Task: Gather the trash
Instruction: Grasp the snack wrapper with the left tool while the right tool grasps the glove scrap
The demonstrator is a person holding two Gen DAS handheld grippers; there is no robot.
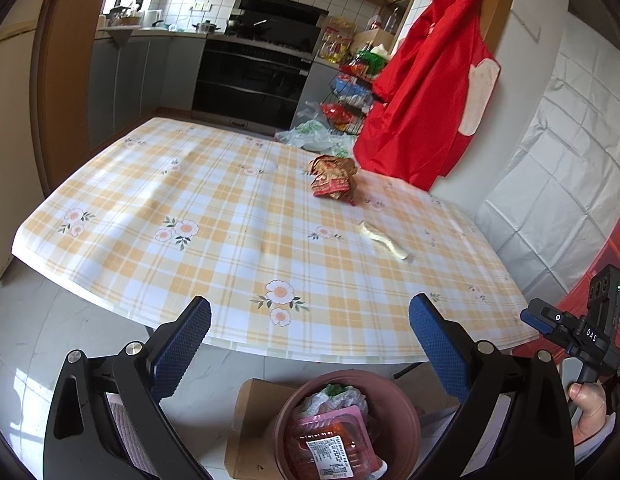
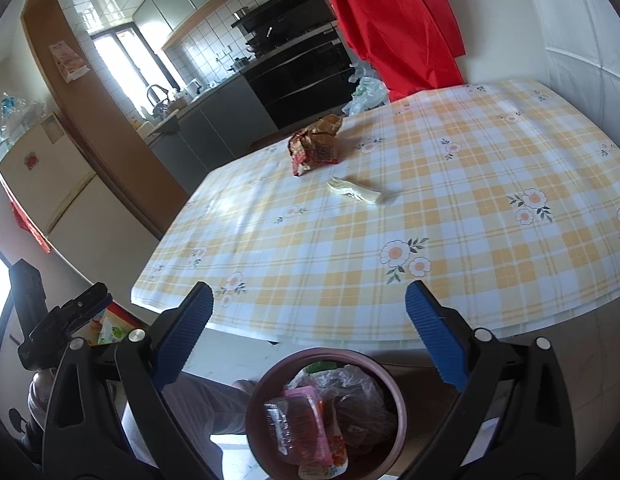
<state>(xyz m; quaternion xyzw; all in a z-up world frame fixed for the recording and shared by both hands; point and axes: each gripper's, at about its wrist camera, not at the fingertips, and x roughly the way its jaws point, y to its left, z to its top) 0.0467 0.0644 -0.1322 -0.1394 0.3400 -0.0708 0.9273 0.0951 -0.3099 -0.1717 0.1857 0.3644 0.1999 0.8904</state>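
Tablecloth yellow-white plaid, flowered; wrapper red-gold; bin maroon; apron red.

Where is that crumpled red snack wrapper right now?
The crumpled red snack wrapper lies on the checked tablecloth toward the table's far edge, just beyond a pale twisted wrapper, near the hanging red apron.

the left gripper points forward and downward, its blue-padded fingers spread wide with nothing between them. the right gripper is tilted likewise, jaws fully apart and empty; a hand grasps its handle.
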